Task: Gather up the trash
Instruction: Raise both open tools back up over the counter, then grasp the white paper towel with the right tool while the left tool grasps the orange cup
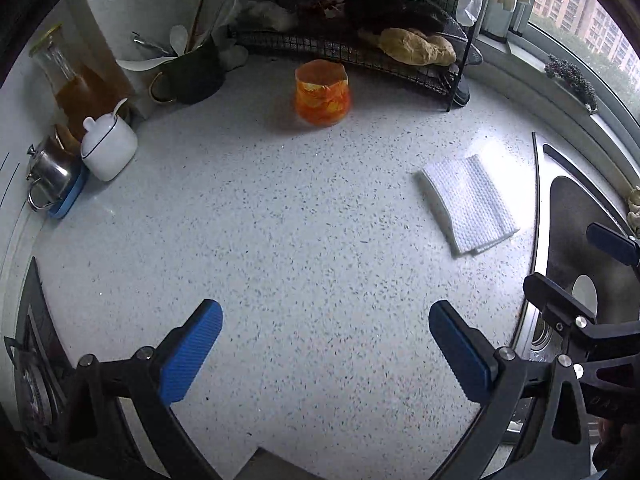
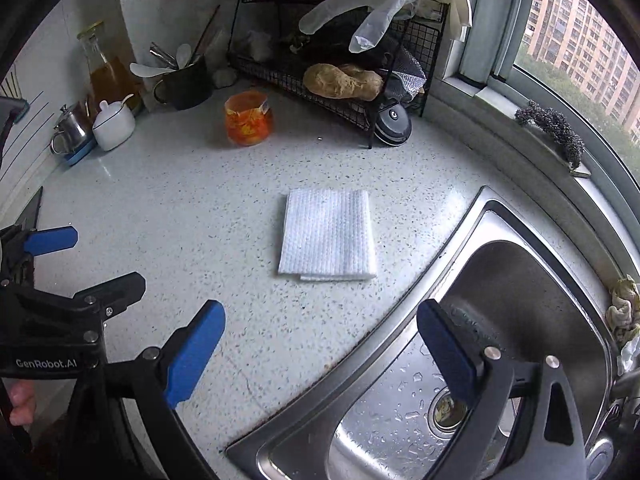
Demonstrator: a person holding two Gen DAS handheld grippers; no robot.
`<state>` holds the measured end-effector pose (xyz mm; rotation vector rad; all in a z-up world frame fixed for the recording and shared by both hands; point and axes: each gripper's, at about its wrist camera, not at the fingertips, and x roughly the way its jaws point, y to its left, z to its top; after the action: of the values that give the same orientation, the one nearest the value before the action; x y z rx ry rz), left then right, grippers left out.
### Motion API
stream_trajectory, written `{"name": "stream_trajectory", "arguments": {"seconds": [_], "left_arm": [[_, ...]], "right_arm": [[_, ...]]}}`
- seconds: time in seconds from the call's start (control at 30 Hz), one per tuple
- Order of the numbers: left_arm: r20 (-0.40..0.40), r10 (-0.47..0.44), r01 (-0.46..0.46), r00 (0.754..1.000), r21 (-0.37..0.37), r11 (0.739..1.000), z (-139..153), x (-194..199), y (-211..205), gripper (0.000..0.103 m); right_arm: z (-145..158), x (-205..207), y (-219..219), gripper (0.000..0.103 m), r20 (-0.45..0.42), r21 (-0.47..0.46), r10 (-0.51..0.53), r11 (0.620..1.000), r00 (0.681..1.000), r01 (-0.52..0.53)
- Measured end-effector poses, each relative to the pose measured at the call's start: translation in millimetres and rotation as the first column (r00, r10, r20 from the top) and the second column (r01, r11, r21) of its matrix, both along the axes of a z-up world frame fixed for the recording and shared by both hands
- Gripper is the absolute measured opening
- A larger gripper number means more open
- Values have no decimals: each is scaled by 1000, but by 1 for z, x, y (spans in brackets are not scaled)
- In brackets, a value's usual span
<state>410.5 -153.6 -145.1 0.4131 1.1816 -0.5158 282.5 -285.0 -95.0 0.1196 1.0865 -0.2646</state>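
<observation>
A folded white paper towel (image 2: 328, 235) lies flat on the speckled countertop; in the left wrist view (image 1: 469, 203) it is at the right, near the sink. An orange crumpled cup-like wrapper (image 1: 322, 93) stands near the back by the wire rack, also seen in the right wrist view (image 2: 248, 119). My left gripper (image 1: 326, 354) is open and empty above the counter, well short of both. My right gripper (image 2: 320, 354) is open and empty, over the counter edge and sink, just in front of the towel.
A steel sink (image 2: 492, 320) lies to the right. A black wire rack (image 1: 360, 44) with gloves and ginger stands at the back. A white sugar pot (image 1: 108, 146), small kettle (image 1: 50, 170), oil bottle and utensil mug (image 1: 192, 72) line the left wall. A stove (image 1: 32, 380) is at the left.
</observation>
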Motion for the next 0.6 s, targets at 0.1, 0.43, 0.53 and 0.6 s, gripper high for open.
{"name": "stream_trajectory", "arguments": {"seconds": [0.1,0.43,0.53,0.6], "left_arm": [[-14,3,-3,1000,25,1000,-12,21,-12,103],[-45,15,-11,999,83,996,-54,65,-28,103],[-71,20,-15,997,83,996,-64,72,-27,103],[-76,18,-12,997,77,997,-66,74,-24,103]], "right_arm": [[-12,20,-10,96,-21,10,9,1000,1000,-9],[-59,76,-24,96,-94,47,30,999,995,-26],[-68,83,-21,96,-116,60,39,998,992,-32],[-70,83,-18,95,-116,64,40,997,992,-33]]}}
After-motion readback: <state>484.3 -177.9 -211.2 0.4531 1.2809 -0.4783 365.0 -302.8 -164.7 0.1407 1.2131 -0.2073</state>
